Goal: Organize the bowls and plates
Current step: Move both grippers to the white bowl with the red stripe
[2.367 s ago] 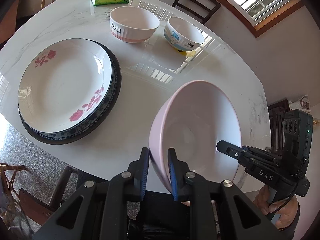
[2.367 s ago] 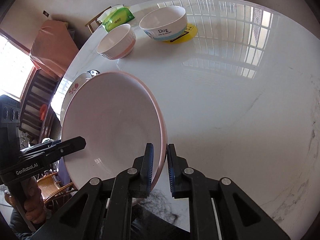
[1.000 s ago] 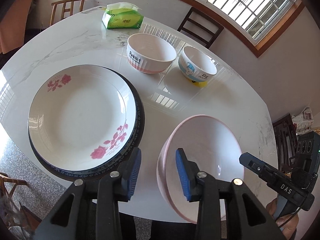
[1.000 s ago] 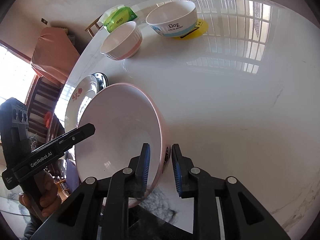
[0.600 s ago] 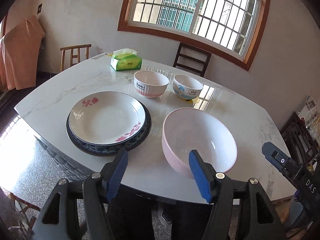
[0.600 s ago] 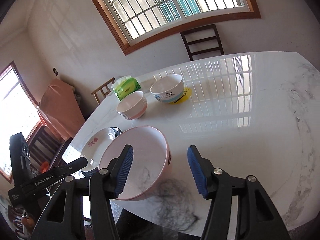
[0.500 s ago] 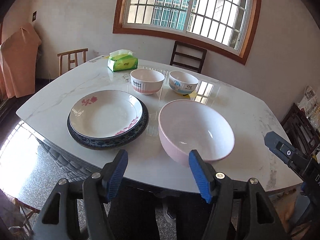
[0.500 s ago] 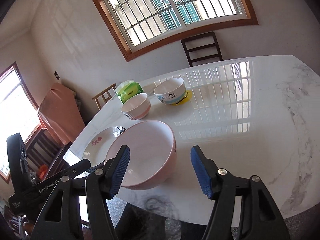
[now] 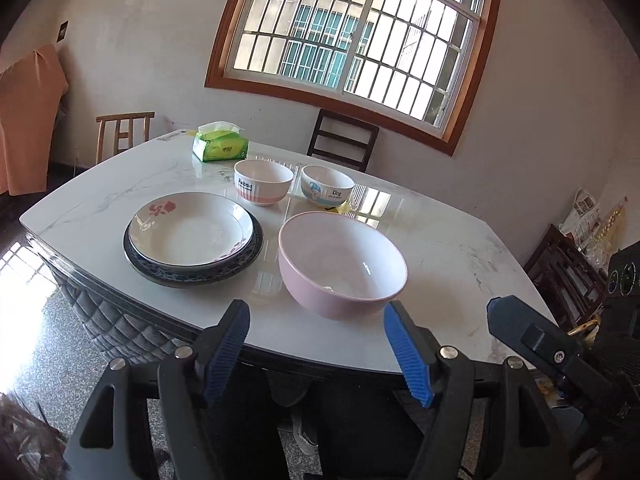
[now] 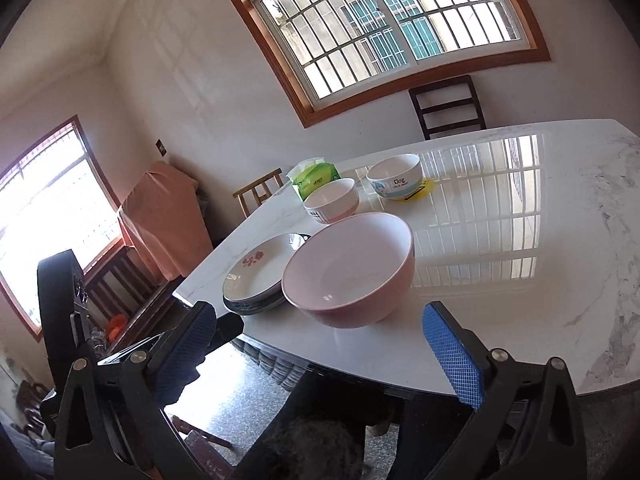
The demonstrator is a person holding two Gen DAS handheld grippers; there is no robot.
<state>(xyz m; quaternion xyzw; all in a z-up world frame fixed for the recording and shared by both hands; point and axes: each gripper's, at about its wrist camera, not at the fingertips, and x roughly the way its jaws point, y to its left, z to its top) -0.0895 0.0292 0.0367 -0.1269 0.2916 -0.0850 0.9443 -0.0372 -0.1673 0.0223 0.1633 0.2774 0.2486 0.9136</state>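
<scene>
A large pink ceramic bowl sits upright on the white marble bench; left claw and right claw, jaws just opened, hold nothing.

I see a white marble-patterned table with a green pack of tissues near its far edge. A light wooden chair stands at the far left corner, a dark wooden chair beneath the wood-framed barred window. Orange cloth hangs at the left wall. A flat yellow piece lies on the tabletop.
</scene>
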